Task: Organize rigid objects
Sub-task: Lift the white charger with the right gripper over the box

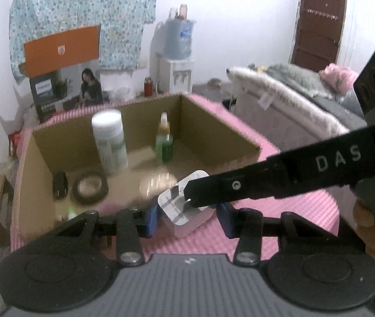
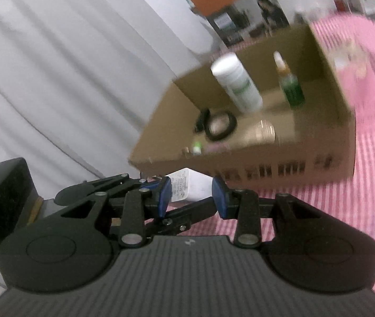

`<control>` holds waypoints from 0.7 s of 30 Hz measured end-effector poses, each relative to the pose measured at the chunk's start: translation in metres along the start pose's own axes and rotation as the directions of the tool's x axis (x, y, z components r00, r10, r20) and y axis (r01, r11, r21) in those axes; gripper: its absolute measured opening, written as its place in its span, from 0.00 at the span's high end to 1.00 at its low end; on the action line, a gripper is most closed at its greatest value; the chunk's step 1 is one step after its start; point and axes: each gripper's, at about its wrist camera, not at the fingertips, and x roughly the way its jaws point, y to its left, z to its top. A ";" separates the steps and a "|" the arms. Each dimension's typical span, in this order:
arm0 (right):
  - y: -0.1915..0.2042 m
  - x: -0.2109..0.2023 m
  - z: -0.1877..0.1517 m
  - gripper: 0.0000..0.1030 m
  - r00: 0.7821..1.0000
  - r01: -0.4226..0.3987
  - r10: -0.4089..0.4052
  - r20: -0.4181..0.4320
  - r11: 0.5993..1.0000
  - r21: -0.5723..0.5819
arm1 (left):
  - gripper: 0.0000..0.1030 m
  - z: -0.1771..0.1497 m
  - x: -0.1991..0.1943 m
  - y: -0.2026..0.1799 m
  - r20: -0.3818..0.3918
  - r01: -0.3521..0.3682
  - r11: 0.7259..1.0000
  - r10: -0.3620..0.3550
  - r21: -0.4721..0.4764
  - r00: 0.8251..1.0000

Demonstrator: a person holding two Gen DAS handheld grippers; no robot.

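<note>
A white wall charger (image 1: 187, 206) with metal prongs sits between the blue pads of my left gripper (image 1: 187, 220), just in front of an open cardboard box (image 1: 42, 163). The left pad touches it; a gap shows at the right pad. My right gripper's finger (image 1: 240, 190) reaches in from the right and touches the charger's prong face. In the right wrist view the charger (image 2: 191, 187) lies between my right gripper's (image 2: 191, 198) spread pads, with the left gripper's fingers (image 2: 161, 185) beside it. The box (image 2: 266, 155) holds a white bottle (image 1: 109, 142), a green dropper bottle (image 1: 164, 142), a tape ring (image 1: 89, 187) and a small black object (image 1: 60, 185).
The box stands on a pink ribbed mat (image 1: 293, 211). A product carton with an orange flap (image 1: 63, 79) stands behind the box. A water dispenser (image 1: 176, 60) and a bed (image 1: 293, 100) are farther back. A white curtain (image 2: 55, 79) hangs at the left.
</note>
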 end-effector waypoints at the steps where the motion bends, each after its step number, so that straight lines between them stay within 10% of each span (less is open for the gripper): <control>1: 0.002 -0.003 0.008 0.66 1.000 0.005 -0.005 0.011 1.000 -0.016 | 0.55 0.009 0.002 0.000 0.007 0.005 1.000 -0.005 0.001 1.000; 21: -0.078 0.041 0.111 0.65 0.971 0.194 -0.206 -0.118 0.976 -0.104 | 0.55 0.073 0.145 0.025 -0.157 0.074 0.980 -0.104 -0.185 0.982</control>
